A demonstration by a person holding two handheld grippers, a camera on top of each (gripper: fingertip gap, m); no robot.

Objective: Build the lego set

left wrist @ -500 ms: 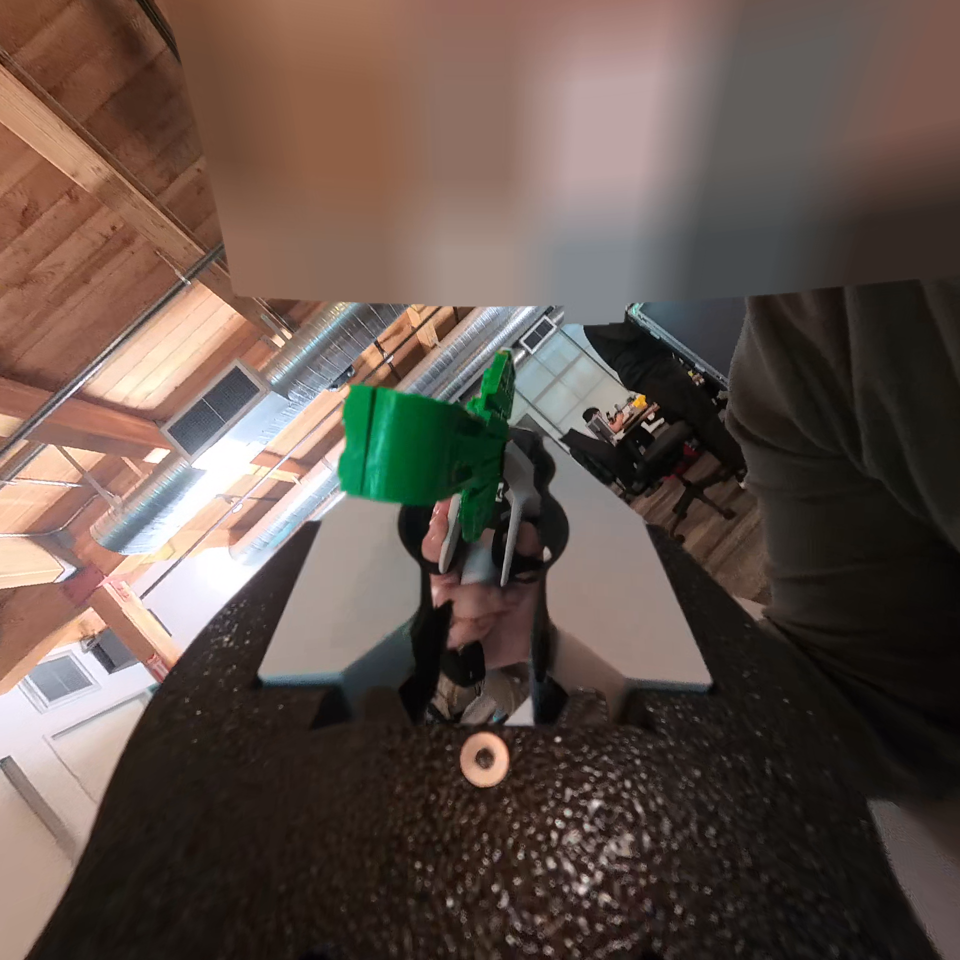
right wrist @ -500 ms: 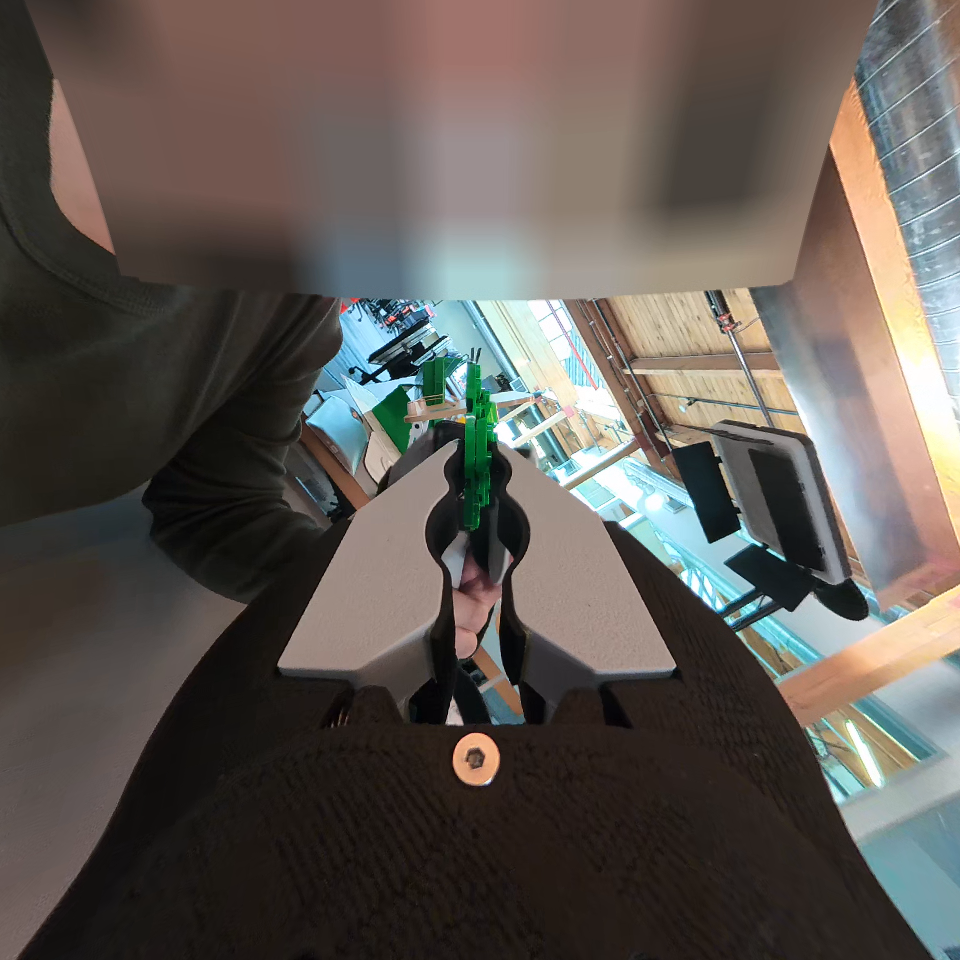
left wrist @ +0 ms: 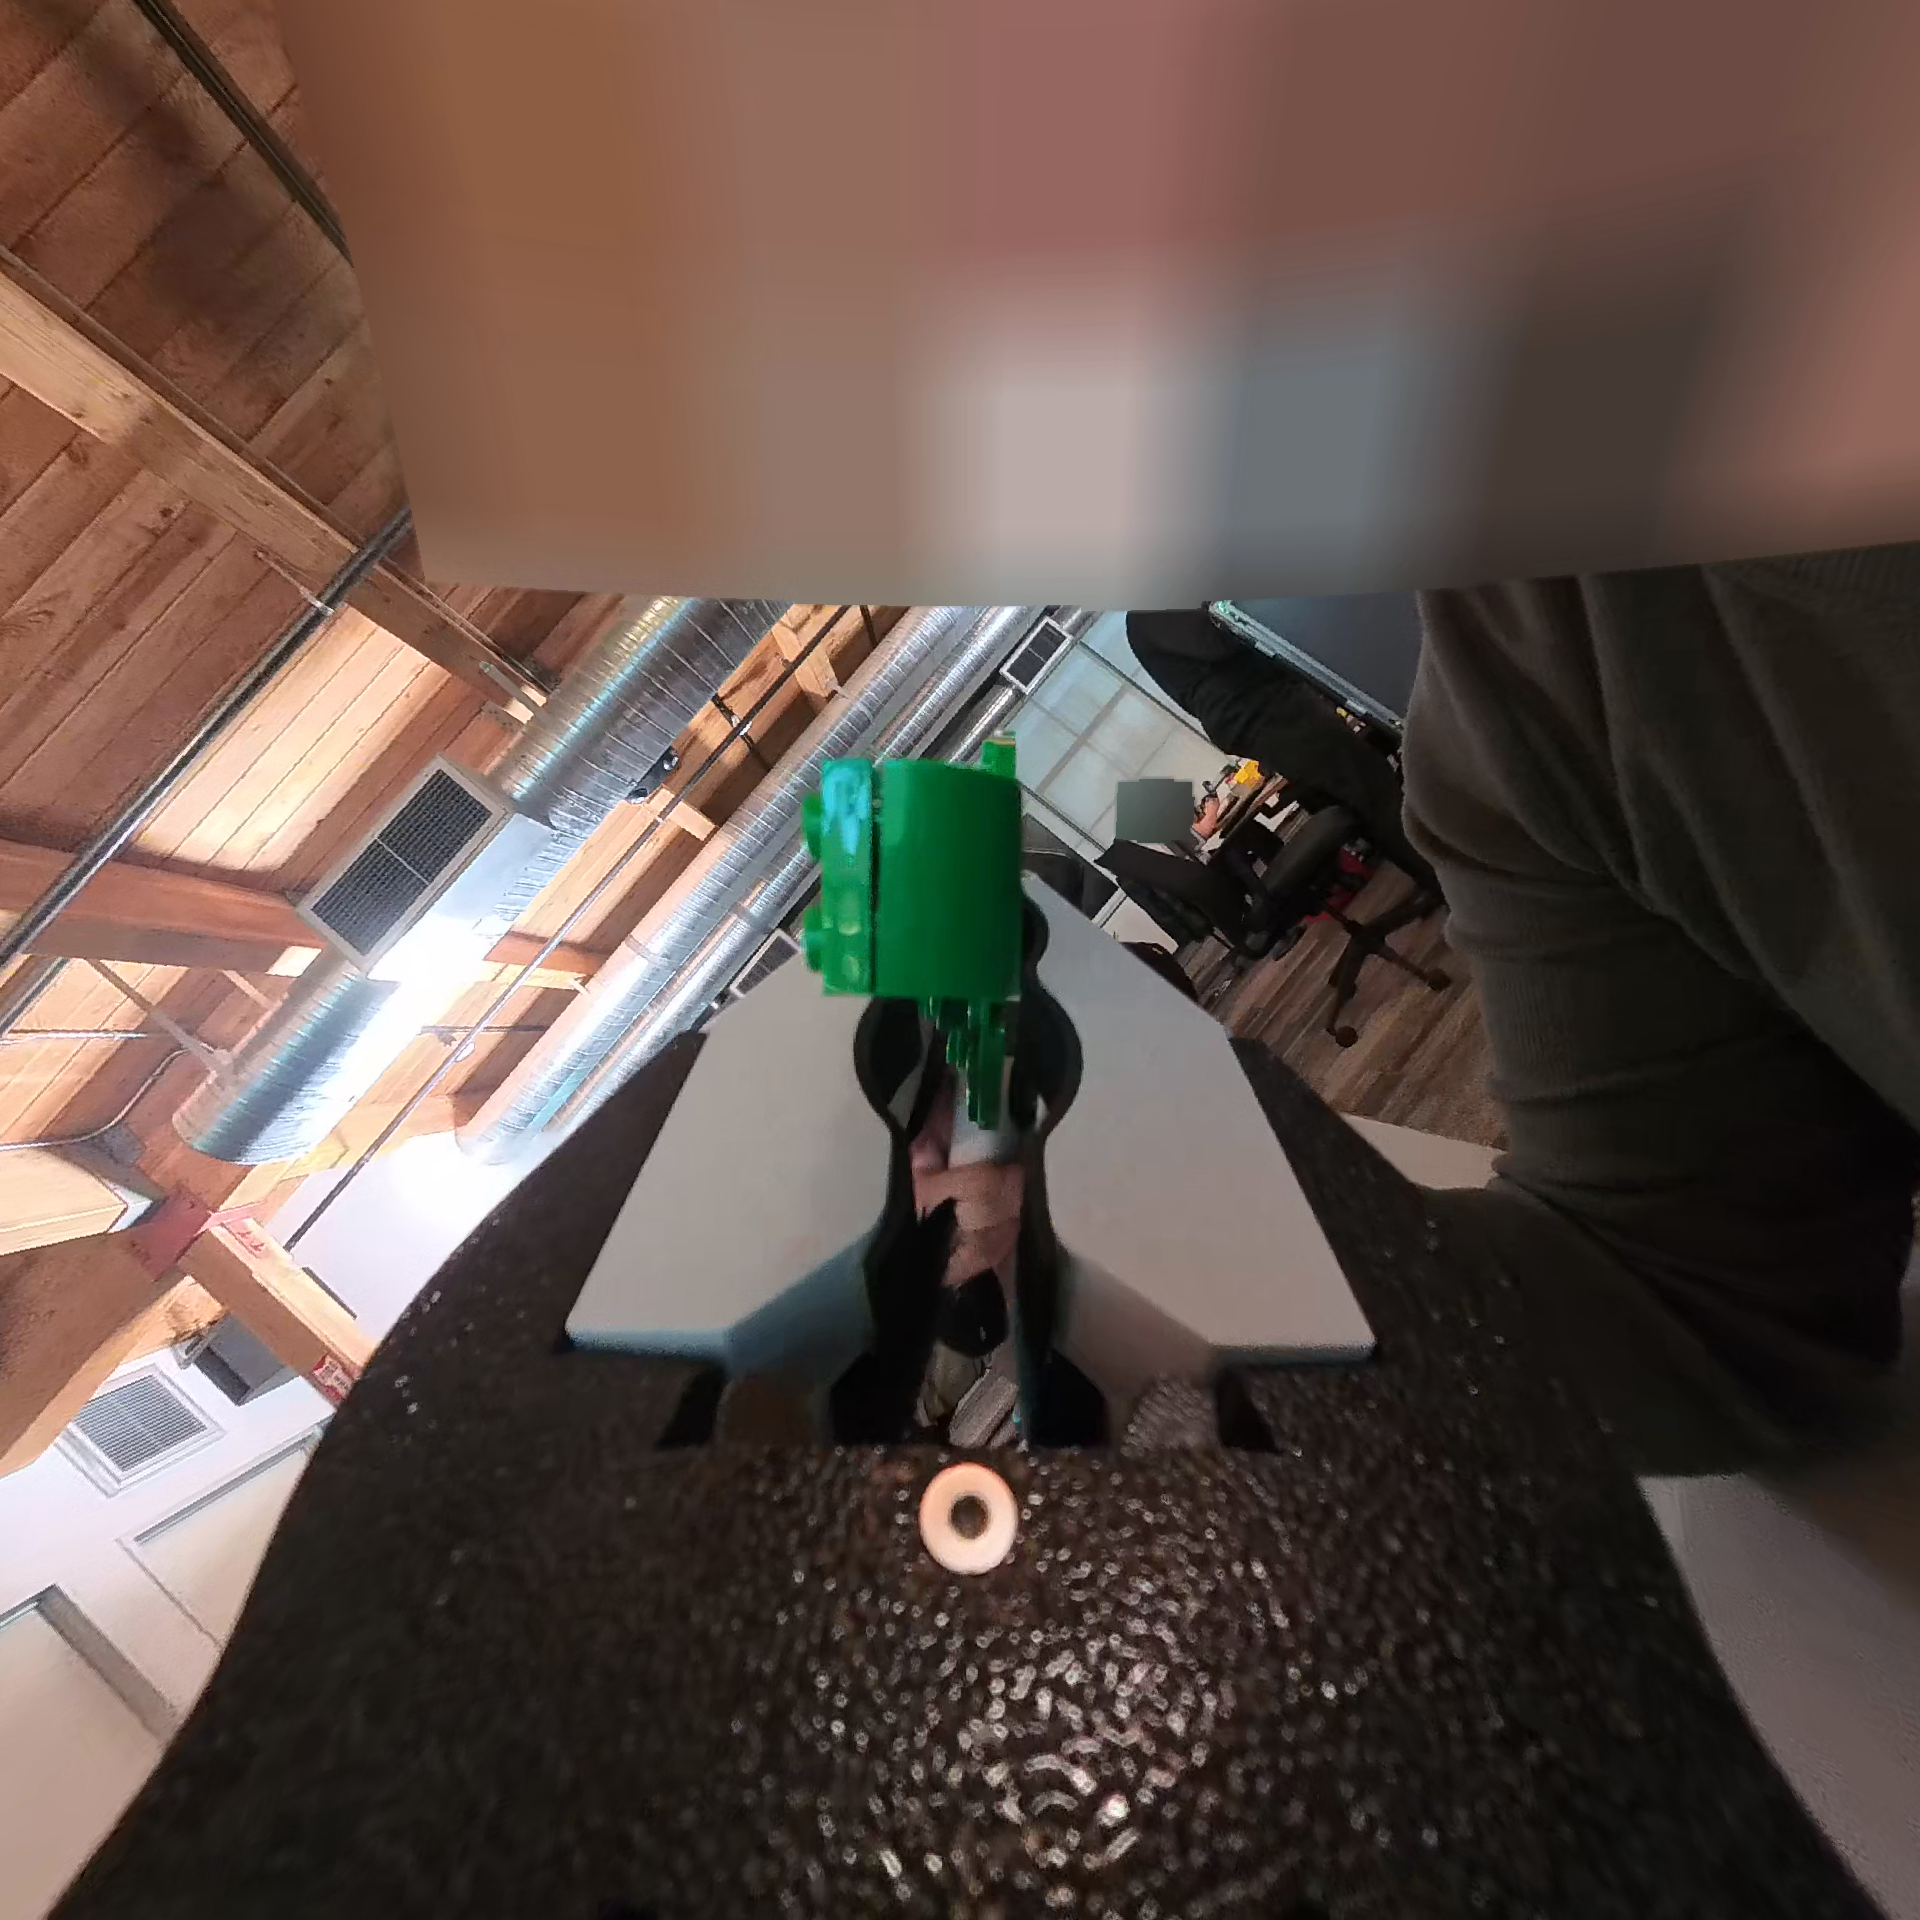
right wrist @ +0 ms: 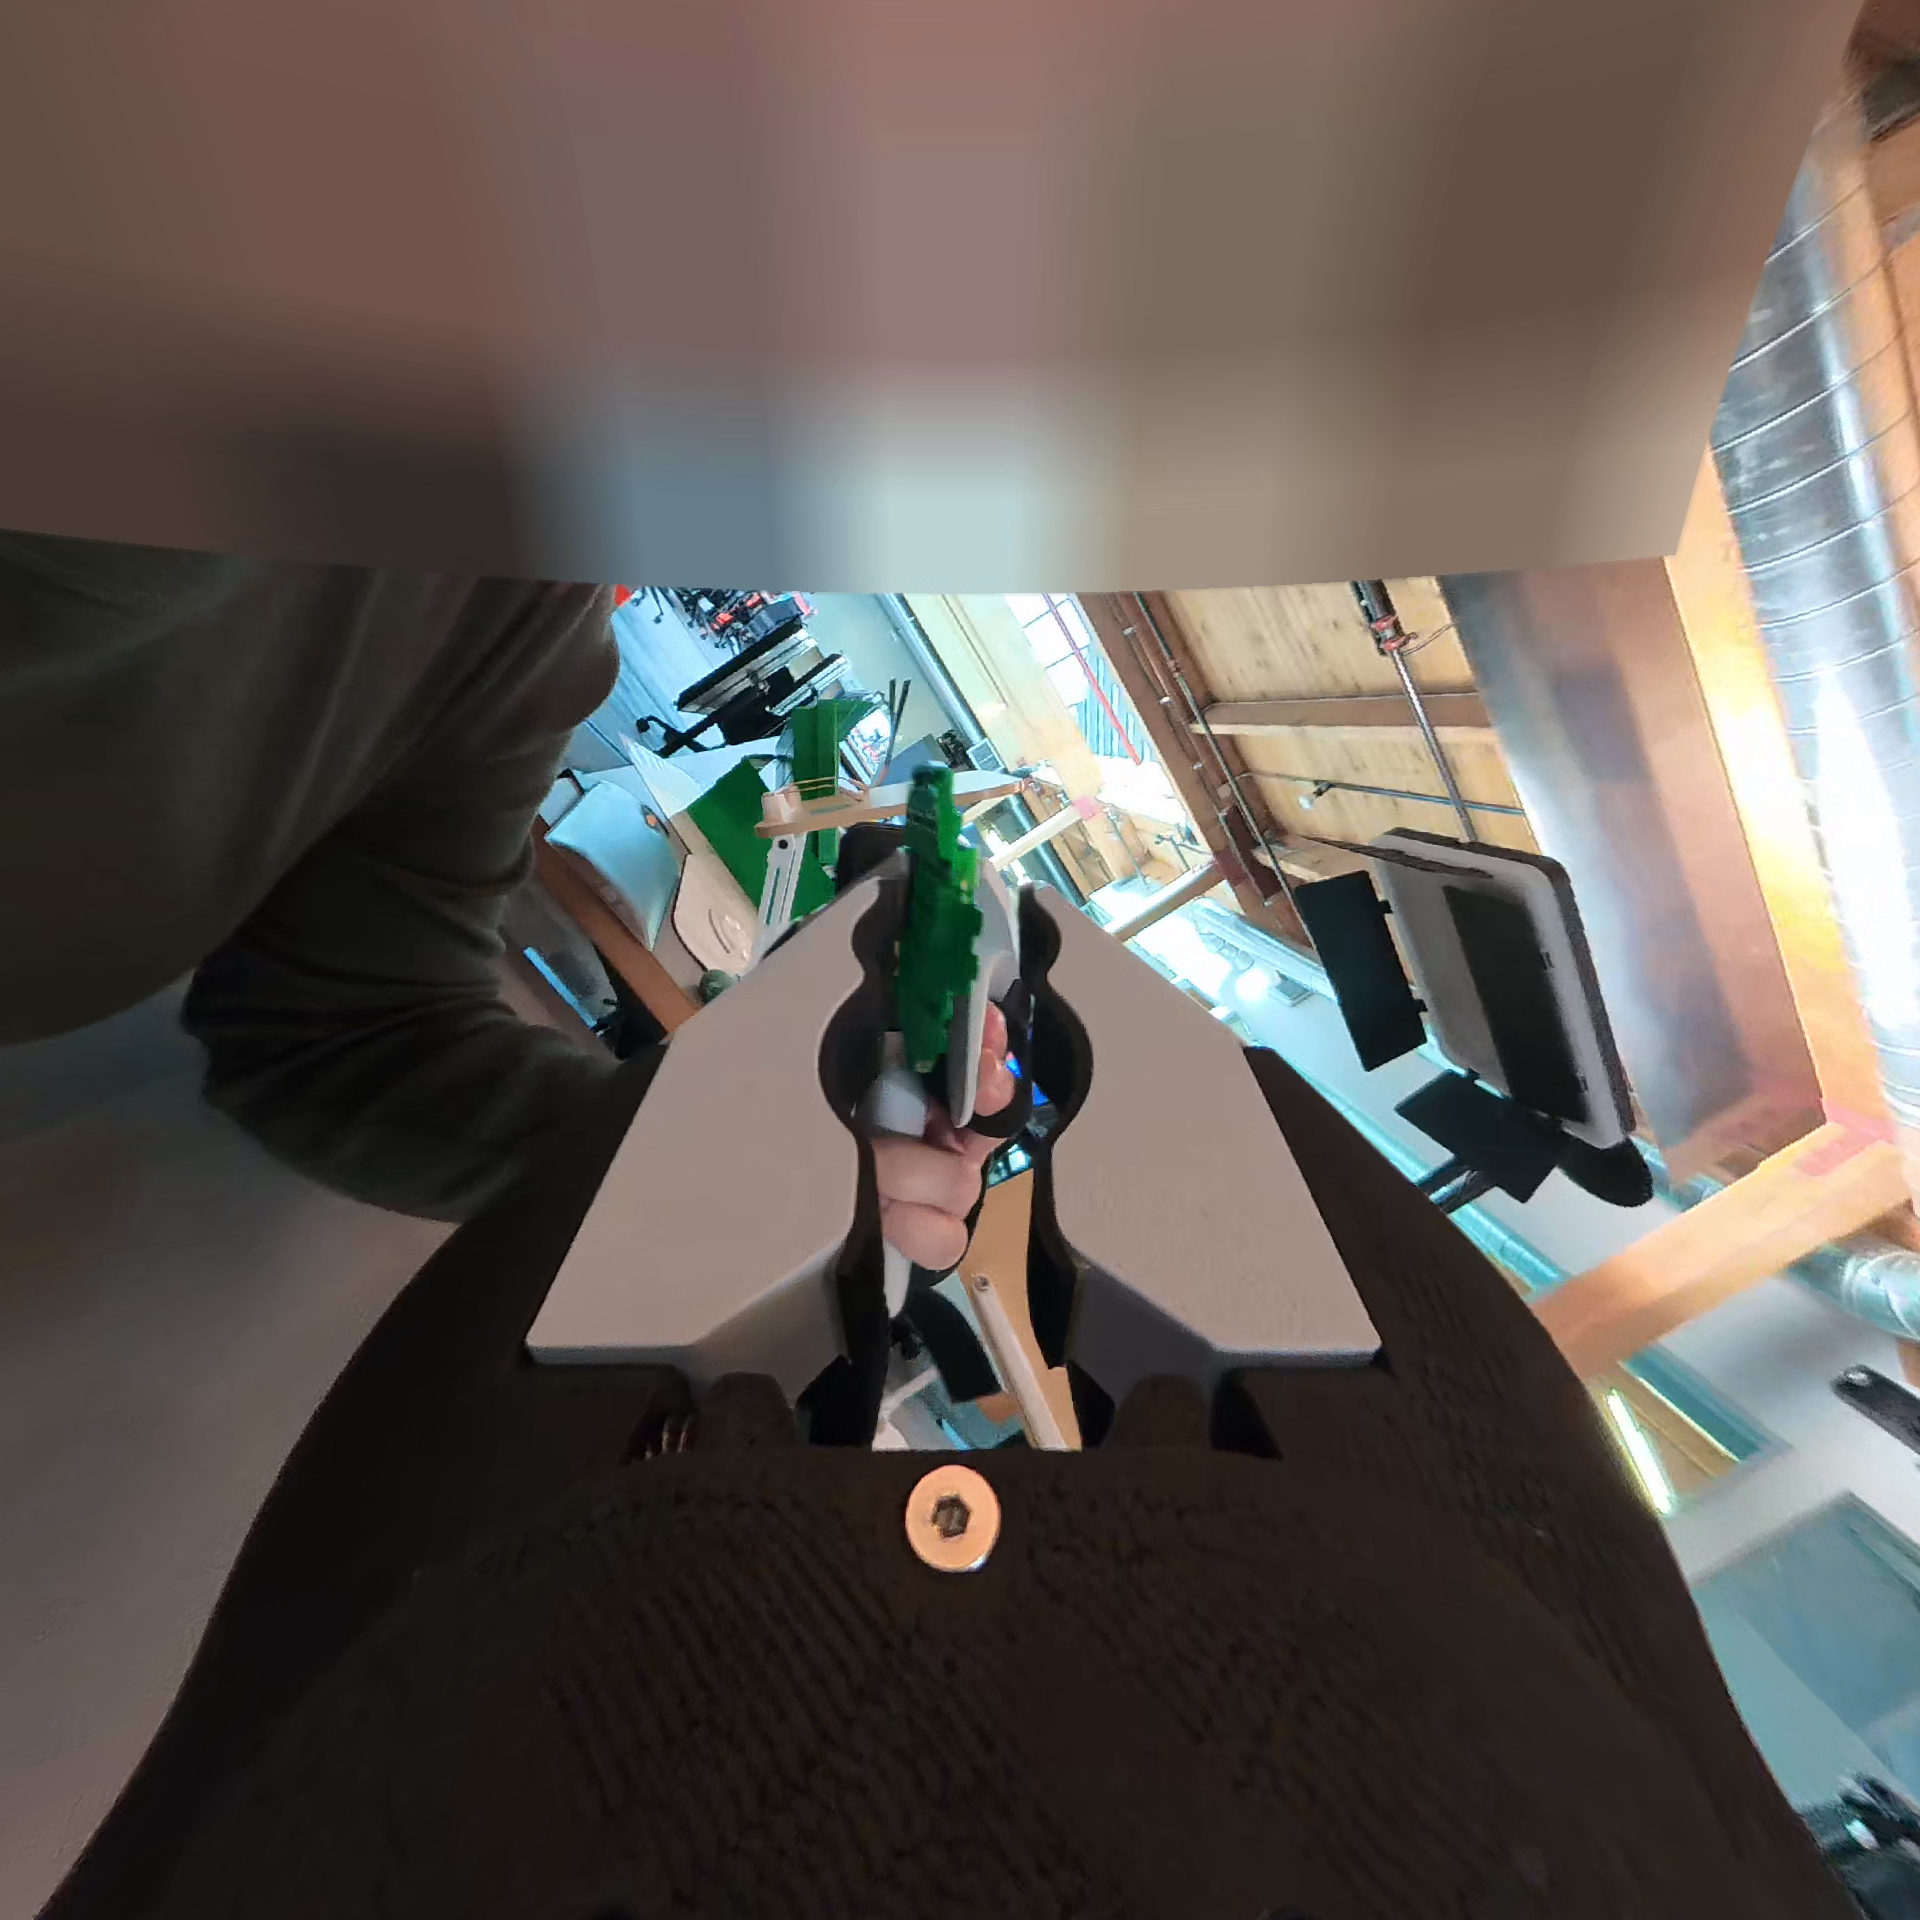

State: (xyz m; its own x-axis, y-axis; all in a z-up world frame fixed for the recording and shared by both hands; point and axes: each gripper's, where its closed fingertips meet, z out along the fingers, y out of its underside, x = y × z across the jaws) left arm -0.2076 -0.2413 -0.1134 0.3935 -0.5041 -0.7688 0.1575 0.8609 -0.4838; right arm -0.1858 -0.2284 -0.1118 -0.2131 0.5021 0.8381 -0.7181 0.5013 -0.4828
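A green lego assembly (left wrist: 925,883) is held up in the air between both grippers, which face each other. In the left wrist view it shows as a curved green block with a stepped green plate (left wrist: 977,1049) below it. My left gripper (left wrist: 961,951) is shut on it at the fingertips. In the right wrist view the assembly (right wrist: 935,935) is edge-on, a thin stepped green plate. My right gripper (right wrist: 961,883) is shut on it. The other gripper's white finger (right wrist: 977,997) and a hand (right wrist: 925,1174) show through the gap.
A dark green sleeve is close on the right in the left wrist view (left wrist: 1662,935) and on the left in the right wrist view (right wrist: 312,831). Behind are wooden ceiling beams (left wrist: 208,488), metal ducts (left wrist: 644,707), office chairs (left wrist: 1288,883) and a monitor on an arm (right wrist: 1486,997). The grippers are tip to tip, or close to it.
In the left wrist view the green block has turned from leaning left to upright and sits nearer the fingertips. The left jaws stand narrower. The right gripper still grips the plate.
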